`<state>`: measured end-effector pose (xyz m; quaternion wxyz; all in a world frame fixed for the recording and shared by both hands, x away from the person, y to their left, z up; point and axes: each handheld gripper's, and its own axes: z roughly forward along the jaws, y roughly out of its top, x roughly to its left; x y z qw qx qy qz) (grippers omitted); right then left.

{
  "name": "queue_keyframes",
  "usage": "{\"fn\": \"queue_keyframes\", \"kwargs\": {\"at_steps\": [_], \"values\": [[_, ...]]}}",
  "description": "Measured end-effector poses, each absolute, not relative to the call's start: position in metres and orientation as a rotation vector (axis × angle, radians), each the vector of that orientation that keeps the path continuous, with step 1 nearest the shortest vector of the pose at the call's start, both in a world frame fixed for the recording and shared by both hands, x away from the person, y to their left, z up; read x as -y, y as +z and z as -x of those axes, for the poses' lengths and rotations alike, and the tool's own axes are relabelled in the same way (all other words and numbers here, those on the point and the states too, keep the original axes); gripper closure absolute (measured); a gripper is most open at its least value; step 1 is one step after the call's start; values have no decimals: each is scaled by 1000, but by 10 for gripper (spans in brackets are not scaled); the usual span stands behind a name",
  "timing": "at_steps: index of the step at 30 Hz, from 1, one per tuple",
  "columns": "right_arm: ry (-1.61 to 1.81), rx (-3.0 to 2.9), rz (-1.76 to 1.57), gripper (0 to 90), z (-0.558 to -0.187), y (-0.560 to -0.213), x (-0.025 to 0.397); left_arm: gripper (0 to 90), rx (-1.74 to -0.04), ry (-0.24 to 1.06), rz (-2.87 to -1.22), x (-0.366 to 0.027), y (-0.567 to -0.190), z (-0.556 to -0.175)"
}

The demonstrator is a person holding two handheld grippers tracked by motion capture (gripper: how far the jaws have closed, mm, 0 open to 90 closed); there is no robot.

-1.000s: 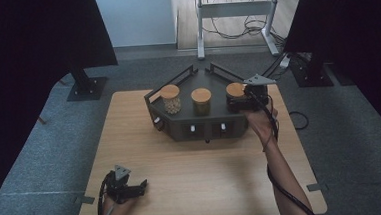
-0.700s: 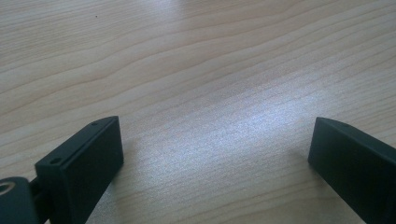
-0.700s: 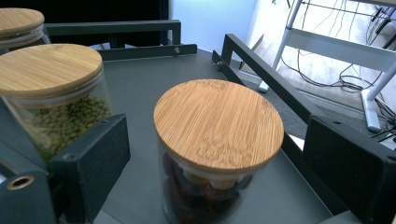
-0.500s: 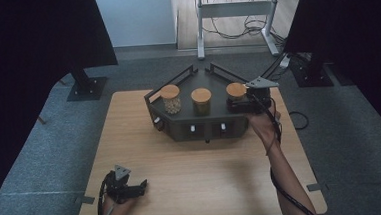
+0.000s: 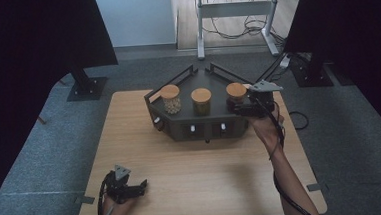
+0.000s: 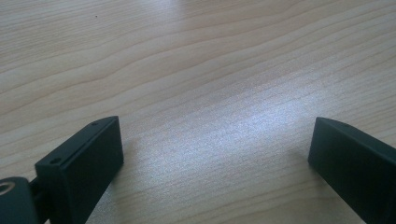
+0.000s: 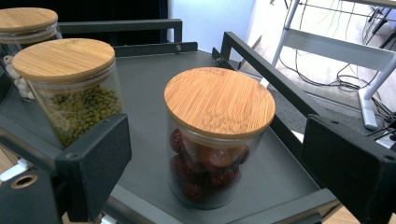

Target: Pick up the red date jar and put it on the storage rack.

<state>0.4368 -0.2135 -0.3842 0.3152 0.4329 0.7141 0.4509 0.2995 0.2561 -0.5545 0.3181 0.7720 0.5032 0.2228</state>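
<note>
Three glass jars with bamboo lids stand on a dark angular tray point(image 5: 179, 125) at the table's far middle. The rightmost jar point(image 5: 236, 95) point(image 7: 217, 135) holds dark red fruit, the middle jar point(image 5: 201, 101) point(image 7: 70, 88) green beans, and the left jar point(image 5: 170, 98) point(image 7: 23, 32) pale beans. My right gripper point(image 5: 242, 108) point(image 7: 219, 172) is open, its jaws on either side of the red-fruit jar without touching it. My left gripper point(image 5: 133, 187) point(image 6: 215, 154) rests open over bare wood at the near left.
The tray has raised black rails point(image 7: 266, 70) at its back and small knobs point(image 5: 208, 128) on its front face. A cable point(image 5: 297, 120) lies off the table's right edge. A metal desk frame point(image 5: 233, 14) stands beyond on grey carpet.
My right gripper has crept slightly forward and left toward the red-fruit jar. The left gripper has stayed put.
</note>
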Motion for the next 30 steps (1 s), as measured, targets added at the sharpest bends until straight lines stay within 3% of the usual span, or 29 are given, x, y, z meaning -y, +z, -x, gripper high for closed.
{"fn": "queue_keyframes", "kwargs": {"at_steps": [30], "values": [[1205,-1889,-1095,84,-395,-388,223,28,-1325,586,-2028,-256,-555,-300]]}}
